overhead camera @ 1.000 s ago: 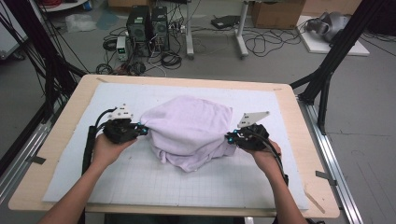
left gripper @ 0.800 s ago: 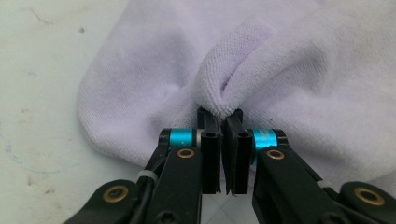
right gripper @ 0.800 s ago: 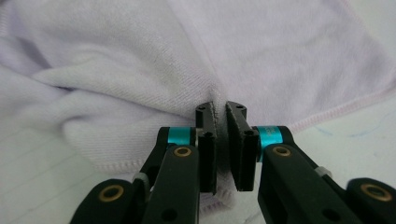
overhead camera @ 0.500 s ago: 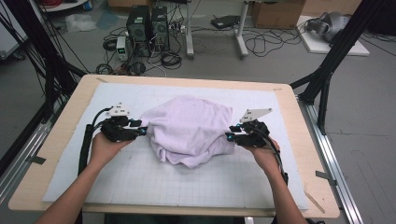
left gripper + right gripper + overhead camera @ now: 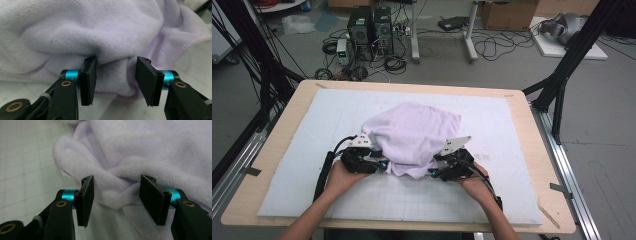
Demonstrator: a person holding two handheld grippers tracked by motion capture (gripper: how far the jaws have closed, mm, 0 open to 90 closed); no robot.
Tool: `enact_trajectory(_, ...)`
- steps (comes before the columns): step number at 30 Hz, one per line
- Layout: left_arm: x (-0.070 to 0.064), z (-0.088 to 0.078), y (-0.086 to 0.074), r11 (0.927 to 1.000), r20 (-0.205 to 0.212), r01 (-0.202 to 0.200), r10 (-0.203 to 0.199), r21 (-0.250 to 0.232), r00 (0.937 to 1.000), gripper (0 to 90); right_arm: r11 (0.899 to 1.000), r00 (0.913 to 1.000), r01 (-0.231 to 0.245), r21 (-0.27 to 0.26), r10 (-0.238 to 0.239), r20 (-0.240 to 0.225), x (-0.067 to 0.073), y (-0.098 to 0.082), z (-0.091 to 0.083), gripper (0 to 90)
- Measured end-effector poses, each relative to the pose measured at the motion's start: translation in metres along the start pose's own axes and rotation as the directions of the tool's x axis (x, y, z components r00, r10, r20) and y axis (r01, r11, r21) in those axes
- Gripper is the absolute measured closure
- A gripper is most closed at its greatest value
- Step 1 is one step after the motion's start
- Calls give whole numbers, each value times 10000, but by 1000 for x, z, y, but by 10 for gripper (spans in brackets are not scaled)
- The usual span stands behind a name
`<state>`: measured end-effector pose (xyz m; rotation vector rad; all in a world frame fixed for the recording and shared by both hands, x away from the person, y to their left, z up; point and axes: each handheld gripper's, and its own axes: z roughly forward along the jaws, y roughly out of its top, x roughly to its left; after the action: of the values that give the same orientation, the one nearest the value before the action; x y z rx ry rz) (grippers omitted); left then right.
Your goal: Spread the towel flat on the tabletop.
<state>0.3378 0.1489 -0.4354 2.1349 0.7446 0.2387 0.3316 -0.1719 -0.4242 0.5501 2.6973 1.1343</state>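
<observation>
Between left gripper (image 5: 113,82) fingers (just opening) bulges cloth (image 5: 110,37).

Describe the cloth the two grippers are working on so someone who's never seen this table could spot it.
On the wooden table lies a white gridded mat. Near its middle sits a crumpled pale lilac cloth of soft towel-like knit with a stitched hem. It is the one soft, bunched thing there, flanked by the left gripper and right gripper.

On the wooden table (image 5: 287,150) there is one white grid mat (image 5: 492,195), one crumpled lilac cloth (image 5: 412,137) lying on that mat, and two hand-held grippers, one (image 5: 384,165) at the cloth's left edge and one (image 5: 432,173) at its right.
</observation>
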Motion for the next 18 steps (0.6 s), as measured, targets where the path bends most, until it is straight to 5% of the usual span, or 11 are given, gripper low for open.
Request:
enact_trajectory(3, 0, 6, -1, 9992, -413, -318, 327, 223, 9986, 693, 9998, 9999, 147, 144, -148, 67, -1, -2, 11, 613)
enact_trajectory(6, 5, -3, -2, 10000, -89, -36, 37, 23, 10000, 825, 9988, 9990, 445, 206, -444, -32, -2, -2, 10, 795)
enact_trajectory(10, 6, -29, -2, 9997, 22, -136, 137, -187, 9999, 836, 9996, 9993, 56, -288, -67, -378, -4, -4, -8, 823)
enact_trajectory(18, -1, -91, 2, 9962, -125, -564, 557, -671, 9984, 834, 9940, 9995, -61, -1094, 28, -305, 6, -4, -65, 830)
